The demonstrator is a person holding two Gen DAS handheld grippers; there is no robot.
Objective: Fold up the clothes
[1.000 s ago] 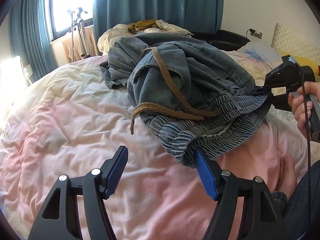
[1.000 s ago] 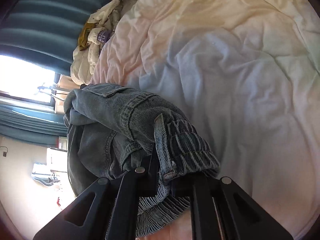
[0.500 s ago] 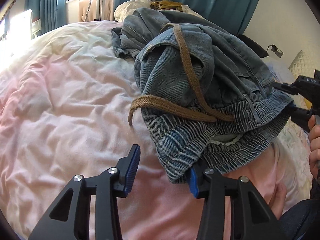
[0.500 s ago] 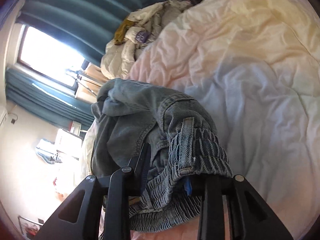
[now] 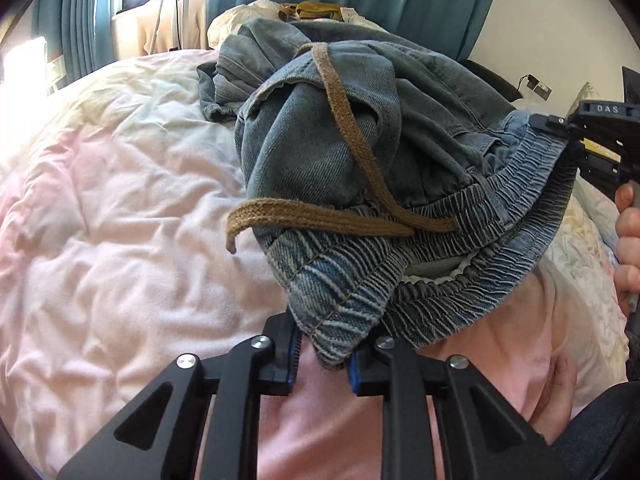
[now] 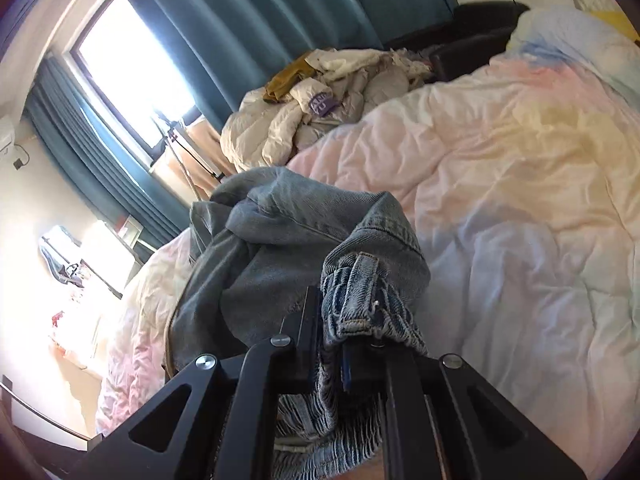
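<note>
Blue denim pants (image 5: 360, 140) with an elastic waistband (image 5: 460, 208) and a brown drawstring (image 5: 340, 216) lie bunched on the pink-white duvet (image 5: 100, 200). My left gripper (image 5: 324, 360) is closing its jaws, and its blue pads pinch the near corner of the waistband. In the right wrist view my right gripper (image 6: 332, 360) has its jaws closing tight on another part of the waistband, beside a belt loop (image 6: 360, 280). The pants (image 6: 280, 248) hang from it. From the left wrist view that right gripper (image 5: 560, 132) holds the waistband's far right end, raised above the bed.
A pile of pale clothes (image 6: 320, 100) lies at the far edge of the bed, before teal curtains (image 6: 260, 20). A person's hand (image 5: 628, 240) holds the right gripper's handle. A dark seat (image 6: 480, 20) stands by the wall. Open duvet (image 6: 520, 200) spreads to the right.
My left gripper's jaws went from wide open to pinching the waistband corner. The right gripper rolled and rose, lifting its end of the waistband, loosening briefly and gripping again.
</note>
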